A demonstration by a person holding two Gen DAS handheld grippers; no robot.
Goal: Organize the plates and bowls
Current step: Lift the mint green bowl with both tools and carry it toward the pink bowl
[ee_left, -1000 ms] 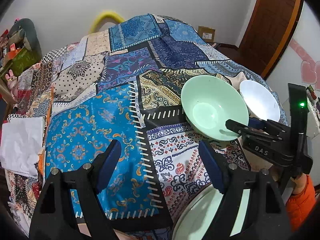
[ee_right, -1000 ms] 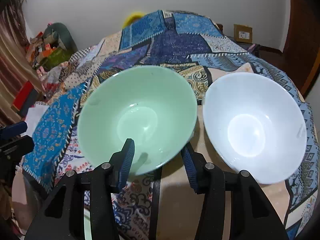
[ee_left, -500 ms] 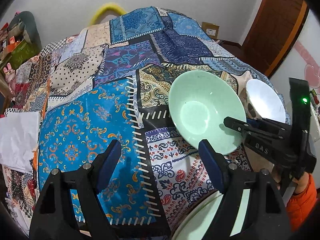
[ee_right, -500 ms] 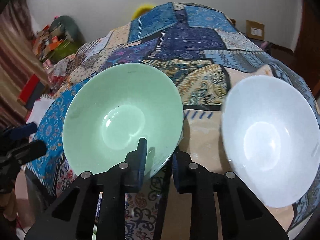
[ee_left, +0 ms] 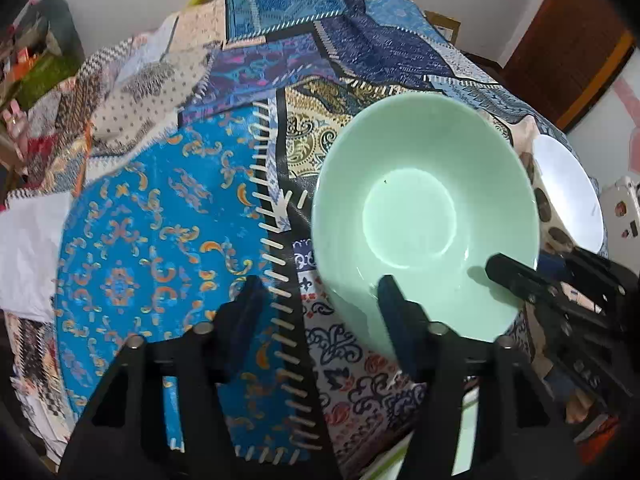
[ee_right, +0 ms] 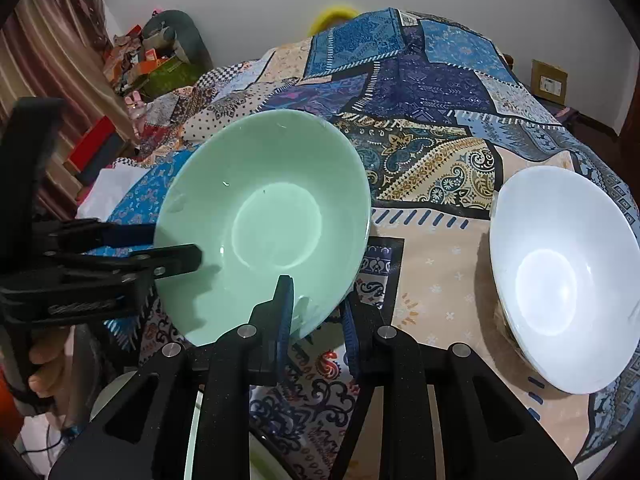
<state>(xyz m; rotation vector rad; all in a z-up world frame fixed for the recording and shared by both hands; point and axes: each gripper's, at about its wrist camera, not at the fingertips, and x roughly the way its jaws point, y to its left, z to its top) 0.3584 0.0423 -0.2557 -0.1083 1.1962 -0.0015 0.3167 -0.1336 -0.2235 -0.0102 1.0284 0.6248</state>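
Your right gripper (ee_right: 316, 304) is pinched on the near rim of the green bowl (ee_right: 264, 228), one finger inside the wall, the other outside; the bowl is tilted, mouth toward you, and looks lifted off the patchwork cloth (ee_right: 432, 168) on the tabletop. Your left gripper (ee_left: 320, 312) is wide open and holds nothing; its right finger overlaps the bowl's near-left rim in the left wrist view, and whether it touches cannot be told. The white bowl (ee_right: 560, 272) sits near the right edge of the tabletop, well apart from the green one. A pale green plate (ee_right: 224, 440) shows at the near edge, under the grippers. The step looks like carrying the green bowl to stack it, probably onto that plate or into the white bowl. Keep the pinch firm: a rim grip on a glossy tilted bowl can slip. Level it before lowering, set it down centered, and release only once it rests. Keep the left fingers clear of the rim. Writing: letters on the right gripper body in the left wrist view, too blurred to read.
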